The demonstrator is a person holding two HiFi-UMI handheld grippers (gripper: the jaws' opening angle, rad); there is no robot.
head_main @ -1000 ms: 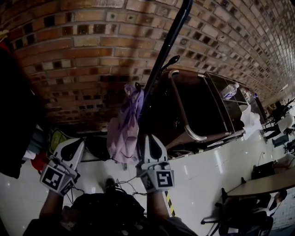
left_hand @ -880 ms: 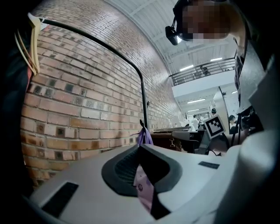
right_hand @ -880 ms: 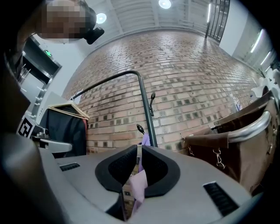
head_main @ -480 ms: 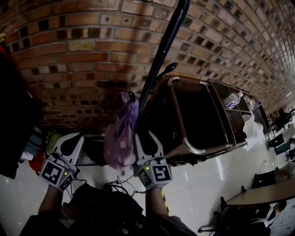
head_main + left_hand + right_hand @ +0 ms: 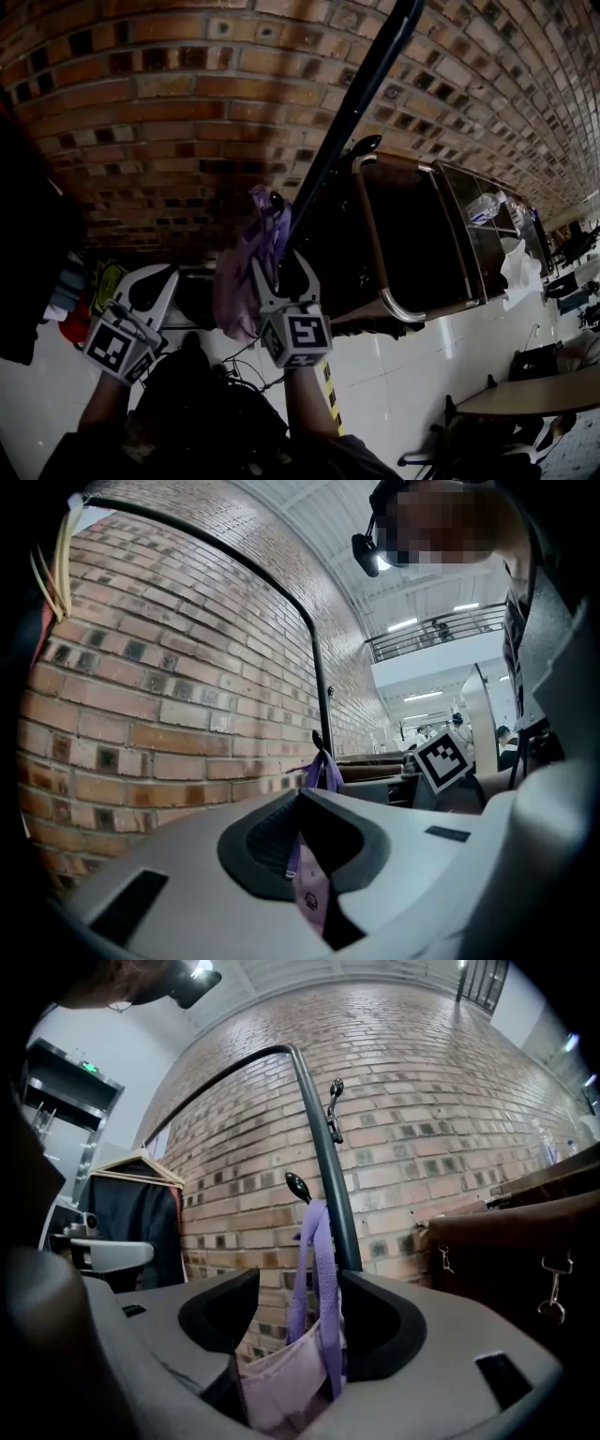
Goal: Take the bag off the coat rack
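Note:
A pale purple cloth bag hangs by its straps from a knobbed hook on the black coat rack pole. My right gripper is at the bag's right side, close to the pole. Its jaws are opening; in the right gripper view the straps and the bag's top stand between the pads, which do not press on them. My left gripper hangs to the left of the bag, shut and holding nothing. In the left gripper view the bag shows beyond it.
A red brick wall stands behind the rack. A dark brown cabinet with a metal frame is right of the pole, a plastic bottle on it. Dark clothes hang at the left. Cables lie on the white floor; tables and chairs stand lower right.
My right gripper's jaws went from shut to wide open and moved up so that the bag's straps stand between them. The left gripper has hardly moved.

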